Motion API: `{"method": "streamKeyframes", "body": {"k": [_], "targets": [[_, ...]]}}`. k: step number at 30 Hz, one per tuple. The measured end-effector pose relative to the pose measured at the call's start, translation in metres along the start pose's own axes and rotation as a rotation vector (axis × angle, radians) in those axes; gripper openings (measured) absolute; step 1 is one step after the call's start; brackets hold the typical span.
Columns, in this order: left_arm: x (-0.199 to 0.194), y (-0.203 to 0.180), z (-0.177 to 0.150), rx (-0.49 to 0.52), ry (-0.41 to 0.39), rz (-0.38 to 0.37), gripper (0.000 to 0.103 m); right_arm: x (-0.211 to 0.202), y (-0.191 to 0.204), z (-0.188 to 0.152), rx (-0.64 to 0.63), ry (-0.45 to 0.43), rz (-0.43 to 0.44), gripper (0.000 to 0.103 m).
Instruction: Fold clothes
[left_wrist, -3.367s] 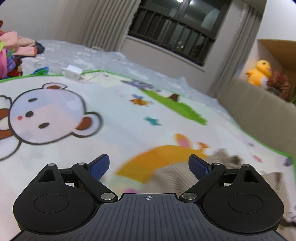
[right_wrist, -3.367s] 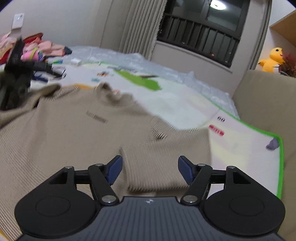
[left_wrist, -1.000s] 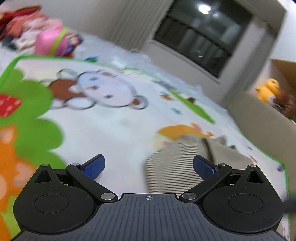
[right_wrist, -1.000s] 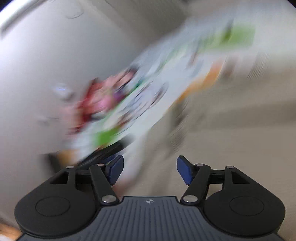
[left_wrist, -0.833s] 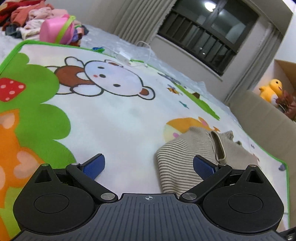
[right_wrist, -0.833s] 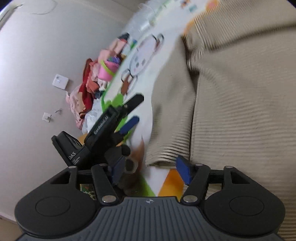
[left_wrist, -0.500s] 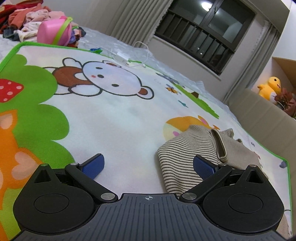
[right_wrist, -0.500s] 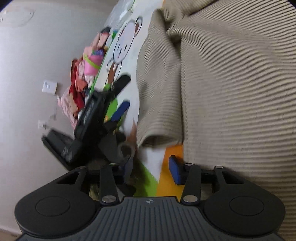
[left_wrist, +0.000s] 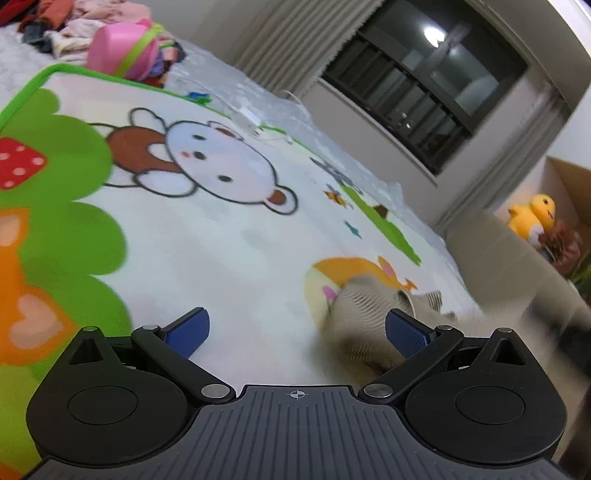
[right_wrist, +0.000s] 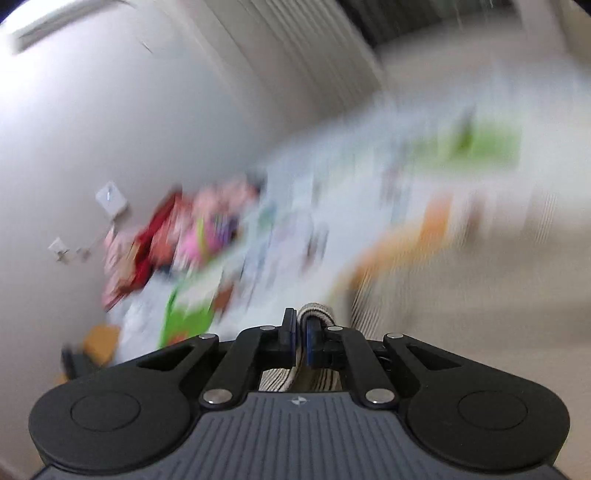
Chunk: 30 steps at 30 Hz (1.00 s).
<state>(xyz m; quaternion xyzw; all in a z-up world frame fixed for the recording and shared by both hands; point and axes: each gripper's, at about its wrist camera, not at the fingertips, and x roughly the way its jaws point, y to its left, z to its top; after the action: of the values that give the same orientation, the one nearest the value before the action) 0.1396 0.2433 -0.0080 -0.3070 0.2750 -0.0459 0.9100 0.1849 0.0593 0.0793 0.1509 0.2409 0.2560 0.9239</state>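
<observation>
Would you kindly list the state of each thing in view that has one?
Left hand-held gripper: open, holding nothing.
Right hand-held gripper: shut on the sweater's striped edge.
Beige sweater: bunched on the play mat, not folded.
Window curtain: drawn aside.

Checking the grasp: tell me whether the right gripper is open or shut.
Shut: the right gripper pinches the striped sweater edge.

Beige ribbed sweater (left_wrist: 364, 306) crumpled on cartoon play mat (left_wrist: 229, 236), striped edge (right_wrist: 317, 309) lifted
</observation>
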Motion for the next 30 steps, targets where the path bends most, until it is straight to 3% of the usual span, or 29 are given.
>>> {"method": "streamKeyframes", "body": {"k": [3, 5, 10, 13, 15, 18, 23, 24, 26, 30], "targets": [[0.009, -0.022, -0.007, 0.034, 0.034, -0.101, 0.103, -0.029, -0.015, 0.046, -0.105, -0.146, -0.077, 0.004], [0.014, -0.042, -0.012, 0.07, 0.067, -0.183, 0.103, -0.038, -0.027, 0.063, -0.141, -0.194, -0.141, 0.004], [0.024, -0.101, -0.029, 0.227, 0.133, -0.304, 0.103, -0.039, -0.07, 0.068, -0.162, -0.204, -0.273, 0.004], [0.037, -0.127, -0.046, 0.271, 0.195, -0.364, 0.103, -0.04, -0.111, 0.056, -0.08, -0.171, -0.319, 0.004], [0.05, -0.137, -0.06, 0.3, 0.23, -0.356, 0.103, -0.037, -0.137, 0.043, -0.008, -0.146, -0.337, 0.005], [0.077, -0.135, -0.08, 0.293, 0.293, -0.255, 0.103, -0.031, -0.17, 0.017, 0.051, -0.1, -0.376, 0.005], [0.08, -0.133, -0.093, 0.316, 0.254, -0.267, 0.103, -0.015, -0.217, -0.03, 0.19, 0.017, -0.454, 0.006], [0.08, -0.133, -0.094, 0.324, 0.246, -0.271, 0.103, -0.016, -0.224, -0.037, 0.222, 0.019, -0.461, 0.008], [0.079, -0.133, -0.095, 0.339, 0.238, -0.264, 0.103, -0.02, -0.23, -0.044, 0.263, 0.012, -0.476, 0.028], [0.079, -0.137, -0.095, 0.361, 0.217, -0.254, 0.103, -0.036, -0.215, -0.04, 0.24, -0.055, -0.473, 0.042]]}}
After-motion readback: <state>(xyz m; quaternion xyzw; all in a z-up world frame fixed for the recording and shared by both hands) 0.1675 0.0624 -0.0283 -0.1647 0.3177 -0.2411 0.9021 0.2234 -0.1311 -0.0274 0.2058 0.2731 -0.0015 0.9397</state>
